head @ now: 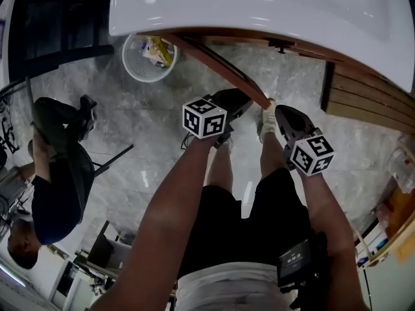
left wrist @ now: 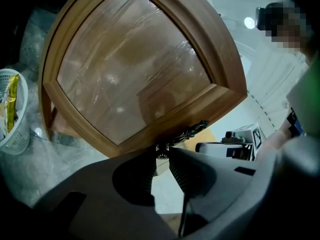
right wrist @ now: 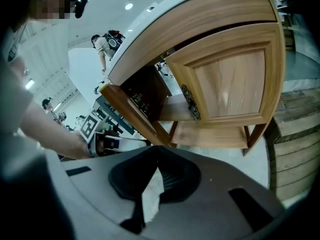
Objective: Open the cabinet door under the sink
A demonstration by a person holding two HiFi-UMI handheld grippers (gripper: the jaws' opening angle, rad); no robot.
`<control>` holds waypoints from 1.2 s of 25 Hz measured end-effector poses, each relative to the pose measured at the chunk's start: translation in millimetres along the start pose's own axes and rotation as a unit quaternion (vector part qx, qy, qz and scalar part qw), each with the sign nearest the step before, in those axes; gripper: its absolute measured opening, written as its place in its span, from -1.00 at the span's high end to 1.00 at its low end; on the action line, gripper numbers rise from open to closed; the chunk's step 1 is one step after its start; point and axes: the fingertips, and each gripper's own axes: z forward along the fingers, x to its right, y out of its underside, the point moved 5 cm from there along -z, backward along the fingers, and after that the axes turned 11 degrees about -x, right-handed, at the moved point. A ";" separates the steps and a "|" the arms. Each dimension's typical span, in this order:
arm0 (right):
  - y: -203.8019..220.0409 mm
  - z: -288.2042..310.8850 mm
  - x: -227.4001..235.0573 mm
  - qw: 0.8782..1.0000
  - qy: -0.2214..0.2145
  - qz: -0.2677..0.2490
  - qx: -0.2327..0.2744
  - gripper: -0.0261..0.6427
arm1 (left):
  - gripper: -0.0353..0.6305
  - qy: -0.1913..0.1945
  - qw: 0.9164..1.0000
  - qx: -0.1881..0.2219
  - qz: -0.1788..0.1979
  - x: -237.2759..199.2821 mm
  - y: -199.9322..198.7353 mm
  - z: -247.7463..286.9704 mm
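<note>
Far left: a person (head: 55,173) sits on a chair over on the floor (head: 162,154), well apart from me.
Bin: a white bin (head: 128,67) stands on the floor just beside the cabinet, with a yellow packet (head: 159,49) in it.
Sink: the white sink (head: 259,5) and its counter fill the top of my head view.
Cabinet door: the cabinet door (left wrist: 135,69) stands swung open. In the head view, its top edge runs from under the counter out to my left claw.
Handle: the dark ornate handle (left wrist: 185,133) sits on the door's frame, and its lower end lies between my left jaws.
Left claw: my left claw (left wrist: 161,153) is closed on that end of the handle, a jaw on either side.
Right claw: my right claw (right wrist: 157,159) is closed with nothing in it. It hangs just beside the left one and points at the cabinet.
Second door: the second door (right wrist: 235,81) is closed, and its own handle (right wrist: 190,102) is untouched.
Far right: wooden planks (head: 369,99) lie beside the cabinet.
</note>
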 end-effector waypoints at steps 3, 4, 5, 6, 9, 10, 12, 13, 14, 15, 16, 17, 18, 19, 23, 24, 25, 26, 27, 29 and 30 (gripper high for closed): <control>0.5 3.4 -2.2 1.000 0.002 0.000 0.002 0.88 | 0.63 -0.005 1.000 -0.017 0.011 -1.5 6.0 -6.9; 1.1 3.7 -1.9 1.000 0.004 0.001 0.002 0.88 | 0.63 -0.005 1.000 -0.023 0.015 -1.6 8.1 -8.4; 1.8 3.9 -2.0 1.000 0.007 0.002 0.002 0.88 | 0.63 -0.004 0.999 -0.029 0.019 -1.5 10.4 -10.0; 2.2 4.0 -2.6 1.000 0.008 0.002 0.003 0.88 | 0.63 -0.004 0.999 -0.034 0.024 -1.5 12.8 -12.0; 1.5 5.1 -7.5 1.000 0.009 0.002 0.005 0.88 | 0.64 -0.006 0.999 -0.042 0.034 -2.5 19.0 -19.5; 1.5 5.2 -9.3 1.000 0.009 0.001 0.005 0.88 | 0.64 -0.006 0.998 -0.043 0.036 -2.8 21.1 -21.7; 2.5 5.0 -12.5 1.000 0.010 -0.001 0.005 0.88 | 0.64 -0.006 0.998 -0.045 0.039 -3.0 25.6 -26.1; 3.2 4.8 -13.9 1.000 0.010 -0.001 0.004 0.88 | 0.64 -0.006 0.998 -0.048 0.040 -3.1 27.8 -28.5; 3.8 4.9 -15.0 1.000 0.010 -0.001 0.004 0.88 | 0.64 -0.006 0.998 -0.050 0.042 -3.5 30.0 -31.1; 4.4 5.2 -16.0 1.000 0.011 -0.001 0.003 0.88 | 0.64 -0.006 0.998 -0.052 0.043 -4.2 32.1 -33.9; 5.1 5.9 -17.0 1.000 0.011 -0.001 0.003 0.88 | 0.64 -0.006 0.998 -0.054 0.044 -5.2 34.2 -36.8; 5.9 6.8 -18.1 1.000 0.011 -0.002 0.001 0.88 | 0.64 -0.007 0.997 -0.056 0.045 -6.4 36.5 -39.8; 7.0 7.9 -19.5 1.000 0.011 -0.002 0.000 0.88 | 0.64 -0.007 0.997 -0.059 0.046 -7.7 38.9 -42.8; 8.1 9.1 -21.4 1.000 0.011 -0.002 -0.002 0.88 | 0.64 -0.007 0.997 -0.061 0.048 -9.0 41.3 -45.9; 12.0 13.1 -31.4 1.000 0.009 -0.004 -0.005 0.88 | 0.63 -0.004 0.995 -0.077 0.057 -12.8 48.9 -56.7; 12.4 14.0 -33.5 1.000 0.008 -0.005 -0.005 0.88 | 0.63 -0.002 0.995 -0.081 0.060 -13.5 50.0 -58.8; 12.5 14.9 -35.2 1.000 0.008 -0.006 -0.005 0.88 | 0.63 0.000 0.995 -0.084 0.061 -14.2 51.0 -60.7; 12.4 15.6 -36.6 1.000 0.008 -0.006 -0.005 0.88 | 0.63 0.001 0.994 -0.087 0.062 -15.0 52.0 -62.5; 12.3 16.1 -37.6 1.000 0.008 -0.007 -0.005 0.88 | 0.63 0.003 0.994 -0.089 0.061 -15.8 53.1 -64.5; 11.8 16.7 -39.0 1.000 0.009 -0.008 -0.004 0.88 | 0.63 0.003 0.994 -0.090 0.059 -17.8 56.1 -69.6; 11.6 16.9 -39.9 1.000 0.009 -0.008 -0.004 0.88 | 0.63 0.002 0.994 -0.090 0.057 -19.2 58.0 -73.0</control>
